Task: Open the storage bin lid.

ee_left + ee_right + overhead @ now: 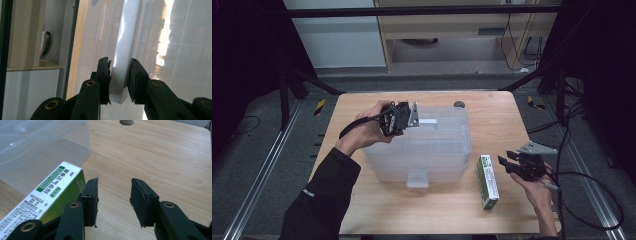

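Nearest you, the green-and-white carton lies flat on the table, just right of the clear lidded bin; its print is too small to read. Your right gripper stands partly open beside the carton, nothing between the pads. Farther off, your left gripper pinches the bin's latch tab; the bin's inside is hard to make out.

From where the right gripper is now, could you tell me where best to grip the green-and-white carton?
Grip the green-and-white carton across its narrow width, near the middle of its length, coming from above. It lies flat with its long sides free; the right gripper, jaws open and empty, sits just right of it. The clear plastic bin leaves a gap on the left.
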`<action>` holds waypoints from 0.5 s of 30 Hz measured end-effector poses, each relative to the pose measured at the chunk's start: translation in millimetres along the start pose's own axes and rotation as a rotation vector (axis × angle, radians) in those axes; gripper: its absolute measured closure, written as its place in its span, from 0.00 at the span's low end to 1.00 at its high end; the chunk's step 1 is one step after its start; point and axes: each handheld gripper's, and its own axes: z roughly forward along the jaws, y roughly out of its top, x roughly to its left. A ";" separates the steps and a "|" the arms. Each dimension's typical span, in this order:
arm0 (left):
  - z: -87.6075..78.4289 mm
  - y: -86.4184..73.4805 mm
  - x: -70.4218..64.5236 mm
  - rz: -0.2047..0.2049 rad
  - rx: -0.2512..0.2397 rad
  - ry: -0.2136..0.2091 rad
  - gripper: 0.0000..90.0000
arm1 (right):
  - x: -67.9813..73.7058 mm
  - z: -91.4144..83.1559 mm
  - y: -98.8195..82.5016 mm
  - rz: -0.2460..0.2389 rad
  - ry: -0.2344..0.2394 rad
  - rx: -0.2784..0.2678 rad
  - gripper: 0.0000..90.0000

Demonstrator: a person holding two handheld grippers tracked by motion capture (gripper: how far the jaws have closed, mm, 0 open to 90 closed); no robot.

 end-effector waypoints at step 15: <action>-0.1 -0.9 7.6 -0.046 -0.022 -0.012 0.80 | 9.6 -7.4 9.7 -0.041 0.079 -0.014 0.97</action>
